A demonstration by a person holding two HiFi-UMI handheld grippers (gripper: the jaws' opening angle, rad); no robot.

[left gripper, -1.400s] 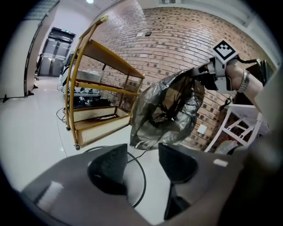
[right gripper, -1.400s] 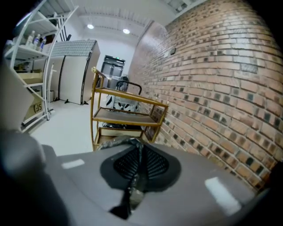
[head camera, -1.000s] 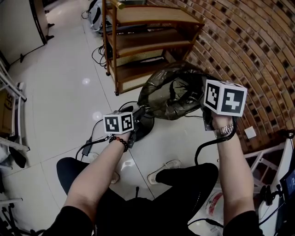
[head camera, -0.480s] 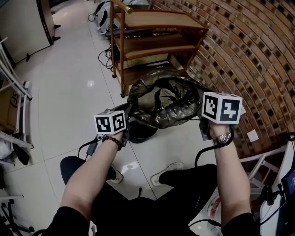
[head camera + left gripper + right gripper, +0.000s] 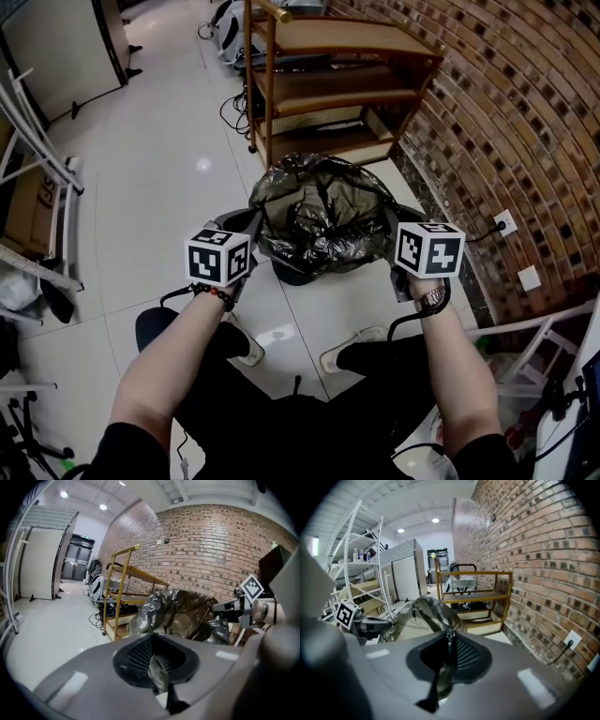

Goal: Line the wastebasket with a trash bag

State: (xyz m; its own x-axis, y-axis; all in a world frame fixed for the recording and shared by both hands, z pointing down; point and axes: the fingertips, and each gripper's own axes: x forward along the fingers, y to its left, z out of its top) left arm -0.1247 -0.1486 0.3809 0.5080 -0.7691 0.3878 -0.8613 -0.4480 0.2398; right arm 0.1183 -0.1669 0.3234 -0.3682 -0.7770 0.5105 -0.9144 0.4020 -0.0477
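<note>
A black trash bag (image 5: pixel 319 216) hangs spread open between my two grippers, its mouth facing up. Under it the black wastebasket (image 5: pixel 292 273) shows only as a dark rim on the floor. My left gripper (image 5: pixel 249 227) is shut on the bag's left rim, and the film is pinched between its jaws (image 5: pixel 157 666). My right gripper (image 5: pixel 400 234) is shut on the bag's right rim, with a strip of film trailing from its jaws (image 5: pixel 448 654). Each gripper view shows the billowing bag (image 5: pixel 180 613) (image 5: pixel 424 609) and the other gripper beyond it.
A wooden shelf unit (image 5: pixel 328 84) stands just behind the bag, with cables on the floor beside it. A brick wall (image 5: pixel 525 122) with a socket (image 5: pixel 504 222) runs along the right. A white rack (image 5: pixel 37 159) stands at the left. The person's legs and shoes (image 5: pixel 347 349) are below.
The left gripper's jaws closed on the bag's rim and it lifted that side. The right gripper came down with its rim. The bag's mouth now spreads wide over the wastebasket.
</note>
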